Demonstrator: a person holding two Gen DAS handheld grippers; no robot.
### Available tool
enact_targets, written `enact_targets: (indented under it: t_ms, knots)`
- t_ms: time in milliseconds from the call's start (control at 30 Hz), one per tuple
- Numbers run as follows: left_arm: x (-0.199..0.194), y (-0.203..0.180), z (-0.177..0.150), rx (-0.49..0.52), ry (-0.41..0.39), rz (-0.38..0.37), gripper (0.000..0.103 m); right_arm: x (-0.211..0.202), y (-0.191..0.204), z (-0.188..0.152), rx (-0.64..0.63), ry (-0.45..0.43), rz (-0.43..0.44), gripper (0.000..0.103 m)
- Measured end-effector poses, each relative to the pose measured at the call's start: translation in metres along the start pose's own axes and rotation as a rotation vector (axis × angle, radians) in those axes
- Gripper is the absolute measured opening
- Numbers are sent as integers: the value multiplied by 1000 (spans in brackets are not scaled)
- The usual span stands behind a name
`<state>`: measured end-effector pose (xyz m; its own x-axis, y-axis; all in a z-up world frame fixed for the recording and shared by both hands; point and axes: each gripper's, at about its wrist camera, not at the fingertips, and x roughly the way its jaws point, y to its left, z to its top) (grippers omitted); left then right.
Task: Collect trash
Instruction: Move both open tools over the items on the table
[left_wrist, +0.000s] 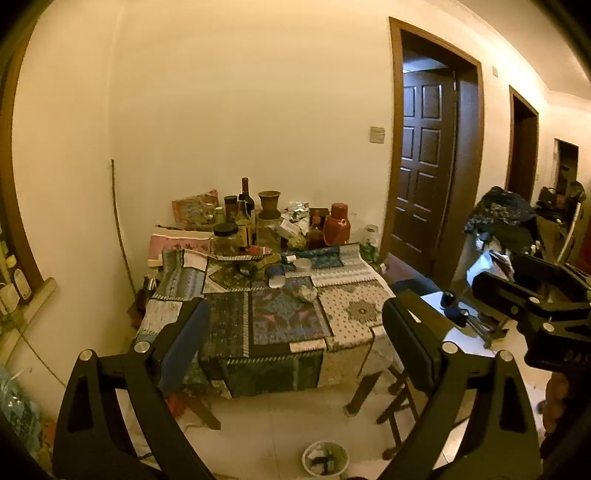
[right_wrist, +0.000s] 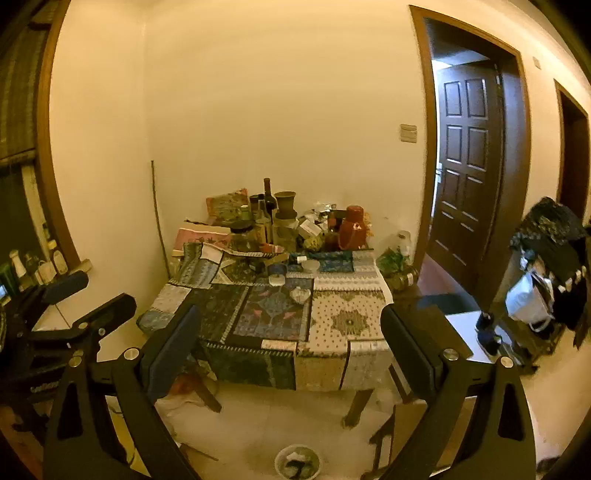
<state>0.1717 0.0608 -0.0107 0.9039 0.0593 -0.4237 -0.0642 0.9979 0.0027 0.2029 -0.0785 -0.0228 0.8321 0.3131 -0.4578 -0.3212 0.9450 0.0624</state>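
Trash here looks to be the crumpled pale wad (left_wrist: 307, 292) lying mid-surface on the patchwork-clothed table (left_wrist: 351, 314), well beyond both tools. The left gripper (left_wrist: 295, 332) and the right gripper (right_wrist: 290, 332) each hold their jaws spread wide and empty, aimed at that surface from a standing distance. Judging by this, the approach step is in hand: nothing is grasped yet, and the next move calls for closing in over the near edge and lowering one pair of jaws around the wad. Below the surface's near edge, on the floor, sits a small round white bin (left_wrist: 325, 459) holding dark scraps. Behind the wad stand a red thermos flask (left_wrist: 337, 223) and crowded jars and bottles, contents unclear.
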Motion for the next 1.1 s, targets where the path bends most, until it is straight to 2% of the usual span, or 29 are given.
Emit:
enact_targets:
  t_ms: [200, 467, 667, 800, 1100]
  knots:
    - [52, -13, 31, 2, -9, 58, 94, 36, -33, 27, 3, -1, 51, 99]
    - [122, -22, 66, -90, 4, 123, 94, 88, -64, 54, -49, 34, 117, 100]
    - [158, -22, 71, -139, 39, 187, 94, 128, -72, 58, -96, 100, 170, 100]
    - [182, -15, 73, -156, 70, 218, 94, 160, -75, 58, -104, 175, 182, 100]
    - [245, 22, 79, -181, 118, 204, 94, 231, -61, 56, -83, 291, 155, 100]
